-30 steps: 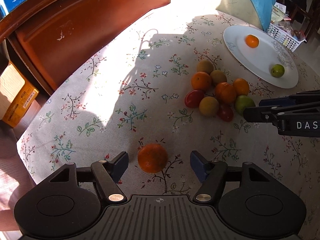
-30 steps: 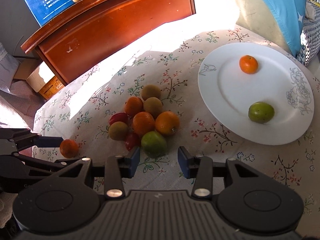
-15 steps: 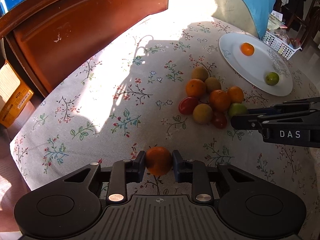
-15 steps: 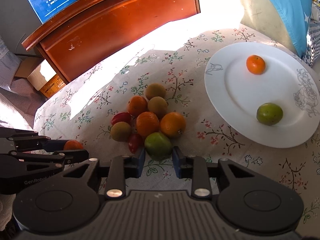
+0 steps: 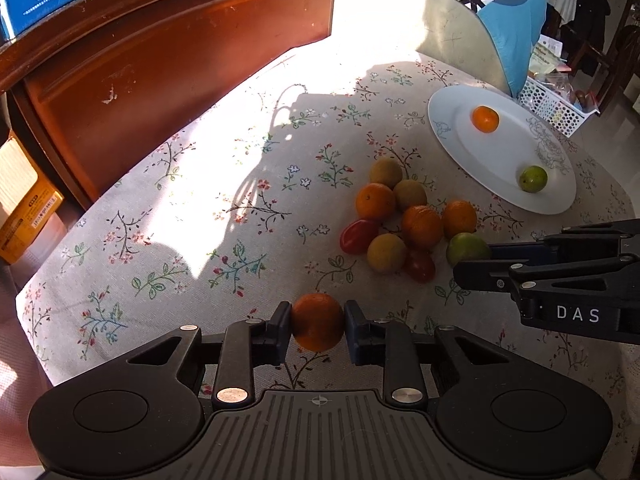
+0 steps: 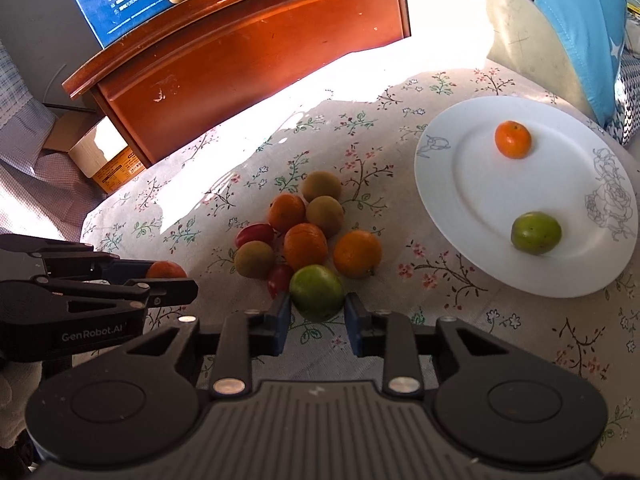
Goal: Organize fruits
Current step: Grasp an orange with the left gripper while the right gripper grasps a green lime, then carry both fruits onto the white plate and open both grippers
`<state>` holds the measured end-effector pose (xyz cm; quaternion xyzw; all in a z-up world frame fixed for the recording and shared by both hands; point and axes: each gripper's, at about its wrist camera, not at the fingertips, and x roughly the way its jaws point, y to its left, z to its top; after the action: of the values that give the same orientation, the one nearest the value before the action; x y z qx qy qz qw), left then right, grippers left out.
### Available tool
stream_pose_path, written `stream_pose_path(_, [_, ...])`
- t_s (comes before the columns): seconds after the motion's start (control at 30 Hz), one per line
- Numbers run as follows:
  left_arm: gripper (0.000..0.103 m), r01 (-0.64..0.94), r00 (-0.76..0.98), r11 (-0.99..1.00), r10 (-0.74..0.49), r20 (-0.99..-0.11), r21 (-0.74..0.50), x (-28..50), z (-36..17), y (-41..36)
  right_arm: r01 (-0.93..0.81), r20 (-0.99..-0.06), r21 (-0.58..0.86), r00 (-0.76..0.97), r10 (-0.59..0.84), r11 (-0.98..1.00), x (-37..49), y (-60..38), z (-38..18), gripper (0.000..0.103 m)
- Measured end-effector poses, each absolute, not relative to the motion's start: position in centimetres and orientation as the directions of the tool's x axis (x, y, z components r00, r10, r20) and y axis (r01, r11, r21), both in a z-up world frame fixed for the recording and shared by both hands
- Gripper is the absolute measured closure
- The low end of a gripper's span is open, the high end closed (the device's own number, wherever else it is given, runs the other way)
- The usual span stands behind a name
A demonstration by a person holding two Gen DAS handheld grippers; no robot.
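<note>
Grip, left: your left claw [image 5: 317, 327] is clenched on the stray orange [image 5: 317, 322], both pads pressed to its flanks, low over the tabletop [image 5: 168, 216] and well apart from the pile.
Grip, right: your right claw [image 6: 317, 312] brackets the green fruit [image 6: 317, 291] at the near edge of the pile [image 6: 308, 232]; pads look to touch its sides, so you seem to be grasping it, though it looks not yet lifted.
Destination: the white plate [image 6: 472, 200] carries one small orange [image 6: 513, 139] and one green fruit, kept apart, so sorting by kind looks under way.
Risk, pile: the cherry tomato [image 6: 279, 276] and an orange lean against the green fruit; pull it out sideways and they may roll.
Risk, slip: round skins between flat pads can squirt out if you tilt or loosen.
Risk, arms: both claws head the same way; crossing over the pile could knock fruit.
</note>
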<state>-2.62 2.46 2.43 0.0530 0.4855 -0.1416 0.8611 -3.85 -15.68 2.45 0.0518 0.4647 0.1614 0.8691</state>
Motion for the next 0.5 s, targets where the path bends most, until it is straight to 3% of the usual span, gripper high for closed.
stream_pose_path(0.5, [0.078,0.314,0.534,0.945,-0.257,-0.806,-0.093,-1.4,5.0,-0.2,-0.141,-0.727,0.28,0.615,0.306,0.949,-3.7,-19.7,6.0,0.074])
